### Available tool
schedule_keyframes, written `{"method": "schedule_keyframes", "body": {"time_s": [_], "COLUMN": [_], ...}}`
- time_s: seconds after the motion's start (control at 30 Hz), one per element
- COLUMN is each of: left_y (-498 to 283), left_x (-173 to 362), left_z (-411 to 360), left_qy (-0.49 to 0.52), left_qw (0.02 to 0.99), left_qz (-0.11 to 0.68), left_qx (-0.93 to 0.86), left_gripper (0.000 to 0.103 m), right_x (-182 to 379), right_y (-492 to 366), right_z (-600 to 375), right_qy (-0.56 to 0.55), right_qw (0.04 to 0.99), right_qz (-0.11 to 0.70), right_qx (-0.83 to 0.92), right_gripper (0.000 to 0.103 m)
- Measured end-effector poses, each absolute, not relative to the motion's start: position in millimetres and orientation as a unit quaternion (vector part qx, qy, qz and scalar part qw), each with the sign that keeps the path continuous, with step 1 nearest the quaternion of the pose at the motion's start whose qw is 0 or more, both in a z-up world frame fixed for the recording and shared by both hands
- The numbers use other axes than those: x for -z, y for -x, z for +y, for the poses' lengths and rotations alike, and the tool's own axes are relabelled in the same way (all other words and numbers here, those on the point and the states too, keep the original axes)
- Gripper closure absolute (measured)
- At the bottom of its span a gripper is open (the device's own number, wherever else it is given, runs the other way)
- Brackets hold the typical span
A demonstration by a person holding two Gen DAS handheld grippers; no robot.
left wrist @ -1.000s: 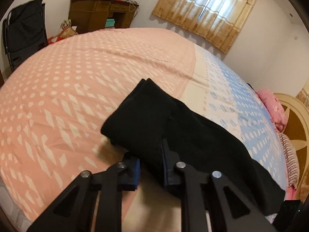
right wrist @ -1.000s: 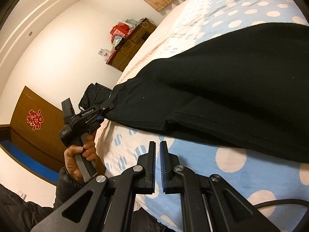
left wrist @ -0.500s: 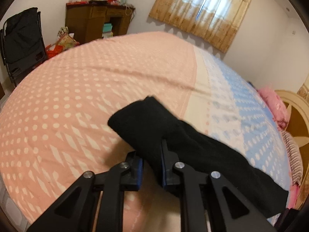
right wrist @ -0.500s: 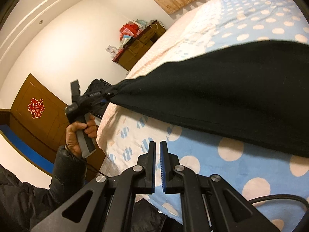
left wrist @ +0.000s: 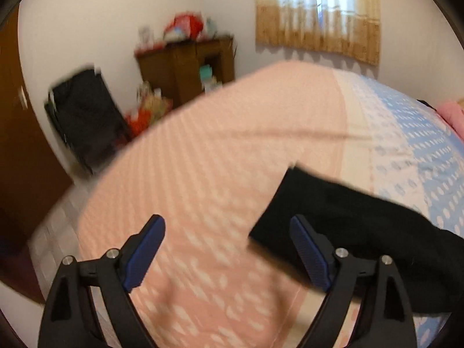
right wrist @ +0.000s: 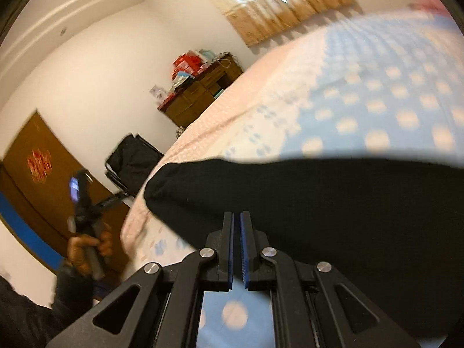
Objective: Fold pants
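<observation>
While its jaws are opening wide, the left gripper has nothing between its blue ribbed pads; only the pink patterned bedspread shows in the gap. Just ahead of its right finger lies the folded black fabric pants, their squared end pointing away from the gripper toward the middle of the bed, the rest of the garment trailing off to the right behind that finger. Whether the right pad touches the cloth cannot be told through the blur.

From the right wrist view, the right gripper is clenched with its two pads nearly meeting and no cloth visibly pinched between them. Directly in front of its fingertips the pants stretch as a long dark band across the blue dotted part of the bedspread, rounded end to the left. Far off to the left of this gripper, a hand in a dark sleeve grips the handle of the left gripper, clear of the garment.

Beyond the bed stand a brown wooden cabinet, a black folding chair and a curtained window.
</observation>
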State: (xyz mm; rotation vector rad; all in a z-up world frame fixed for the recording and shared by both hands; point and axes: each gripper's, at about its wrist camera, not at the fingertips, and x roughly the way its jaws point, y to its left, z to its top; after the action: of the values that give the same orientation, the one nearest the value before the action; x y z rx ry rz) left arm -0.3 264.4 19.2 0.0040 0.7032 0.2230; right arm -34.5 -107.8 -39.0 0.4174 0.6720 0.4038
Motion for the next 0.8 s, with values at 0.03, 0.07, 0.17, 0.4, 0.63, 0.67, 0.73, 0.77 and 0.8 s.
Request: {"method": "schedule_keyframes", "body": {"time_s": [0.03,0.07,0.17,0.4,0.63,0.67,0.73,0.77,0.8], "left_y": [-0.5,-2.1,-19.7,-51.6,-60.5,-62.8,-61.9,-62.5,-62.2], "left_x": [-26.9,-30.1,-25.5,26.6,42.0,41.5,46.3,46.7,46.8], "left_z": [257.2,252.6,232.6,227.6,256.2,252.7,238.1,234.7,234.7], "left_qy": [-0.009,-0.012,-0.032,-0.026,0.074,0.065,0.035,0.027,0.027], "left_qw": [0.938,0.942,0.945,0.924,0.902,0.902,0.899,0.899,0.898], "left_qz": [0.329,0.322,0.317,0.369,0.415,0.417,0.425,0.426,0.426], "left_qx": [-0.104,-0.097,-0.070,-0.095,-0.090,-0.091,-0.100,-0.104,-0.104], "left_gripper": [0.013,0.013,0.013,0.019,0.005,0.004,0.000,0.000,0.000], "right_x": [34.2,32.4,38.8,51.6,37.5,37.6,38.8,40.7,42.6], "right_y": [22.6,11.2,-9.5,-28.7,-75.6,-80.0,-89.5,-94.1,-97.2], "right_z": [-101.9,-94.2,-67.0,-70.5,-108.8,-111.5,-117.8,-120.0,-121.8], "right_qy": [-0.190,-0.181,-0.146,-0.146,-0.107,-0.100,-0.095,-0.094,-0.092], "right_qw": [0.905,0.903,0.903,0.878,0.856,0.854,0.846,0.838,0.831], "right_qz": [0.325,0.331,0.348,0.390,0.420,0.422,0.429,0.440,0.449], "right_qx": [-0.198,-0.205,-0.207,-0.237,-0.283,-0.286,-0.302,-0.309,-0.314], "right_gripper": [0.098,0.098,0.098,0.098,0.052,0.040,0.039,0.039,0.039]}}
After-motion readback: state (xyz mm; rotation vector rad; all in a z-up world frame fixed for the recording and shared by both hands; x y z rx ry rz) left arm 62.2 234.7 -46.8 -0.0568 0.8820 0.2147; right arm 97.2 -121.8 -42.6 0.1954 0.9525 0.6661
